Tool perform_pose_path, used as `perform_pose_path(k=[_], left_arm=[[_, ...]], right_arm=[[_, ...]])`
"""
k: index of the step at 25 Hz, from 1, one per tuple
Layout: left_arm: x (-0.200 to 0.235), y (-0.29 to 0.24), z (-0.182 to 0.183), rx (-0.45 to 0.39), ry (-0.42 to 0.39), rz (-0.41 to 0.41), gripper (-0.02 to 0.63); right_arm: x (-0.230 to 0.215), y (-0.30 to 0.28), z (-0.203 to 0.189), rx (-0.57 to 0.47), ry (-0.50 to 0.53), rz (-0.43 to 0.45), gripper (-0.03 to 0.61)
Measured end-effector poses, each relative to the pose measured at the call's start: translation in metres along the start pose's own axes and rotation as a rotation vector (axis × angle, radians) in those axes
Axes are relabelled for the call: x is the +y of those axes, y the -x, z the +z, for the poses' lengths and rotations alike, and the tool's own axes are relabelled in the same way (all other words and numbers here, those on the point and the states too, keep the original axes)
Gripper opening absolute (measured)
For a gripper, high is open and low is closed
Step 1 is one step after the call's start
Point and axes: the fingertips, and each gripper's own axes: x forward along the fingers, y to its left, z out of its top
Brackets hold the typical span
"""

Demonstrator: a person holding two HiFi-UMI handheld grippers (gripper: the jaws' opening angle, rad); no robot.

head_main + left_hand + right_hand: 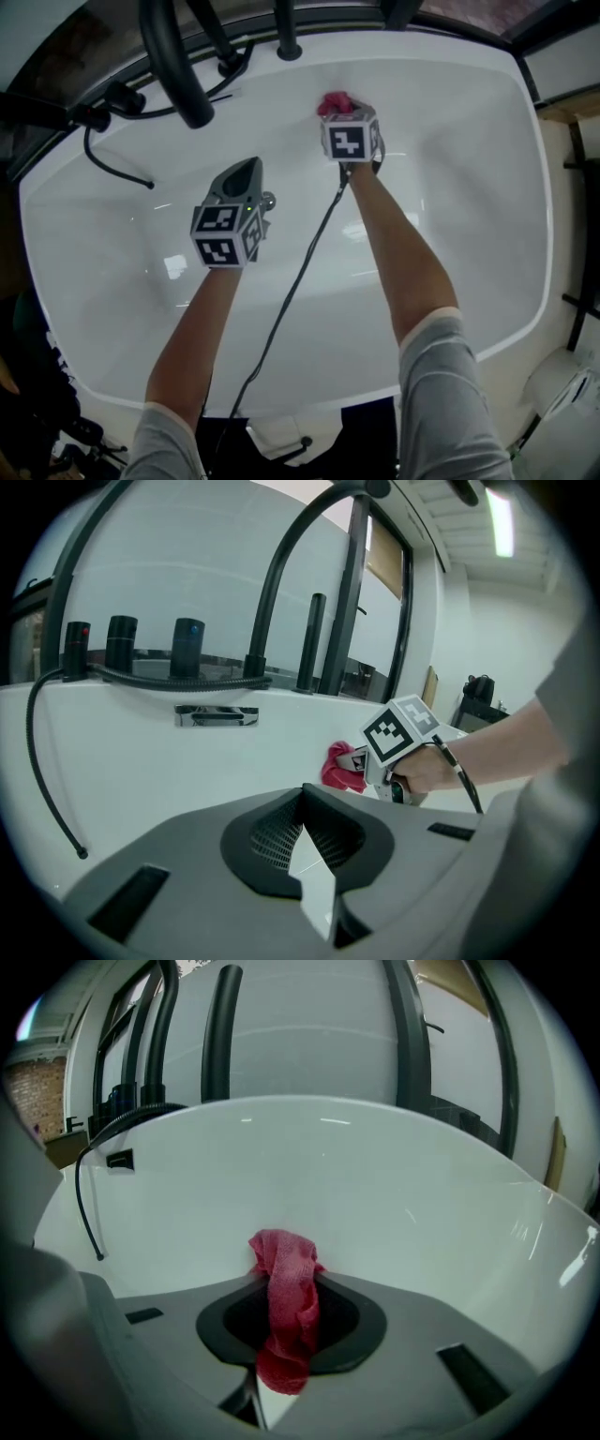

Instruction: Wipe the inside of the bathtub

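Inside the tub, head view: I see both grippers held over the white basin, well apart.
Cloth: red, at the far wall, ahead of the right gripper.
Left gripper: nearer mid-basin, a cable trailing back between the arms.
Left gripper view: I read its jaws as meeting at the tips, nothing between them; the cloth and right gripper lie ahead to the right.
Hose: black, hanging down the far wall.
Right gripper view: jaws closed on the cloth, its upper end touching the tub wall.
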Motion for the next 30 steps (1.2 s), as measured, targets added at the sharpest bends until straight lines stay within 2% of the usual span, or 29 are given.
perform_pose_path(k=[8, 16, 22, 30], left_arm=[[-0.004, 0.032, 0.022, -0.021, 0.017, 0.013, -0.002], [-0.006, 0.071, 0.041, -0.04, 0.043, 0.042, -0.002], [-0.025, 0.136, 0.077, -0.04, 0.052, 0.062, -0.002], [-0.068, 0.243, 0.124, -0.015, 0.042, 0.088, -0.002]], right_arm=[[-0.005, 0.032, 0.054, -0.081, 0.012, -0.028, 0.08], [0.0, 0.084, 0.103, -0.237, 0.0, -0.002, 0.083], [0.011, 0.173, 0.138, -0.28, 0.028, 0.049, 0.084], [0.027, 0.324, 0.155, -0.285, 0.066, 0.138, 0.087]])
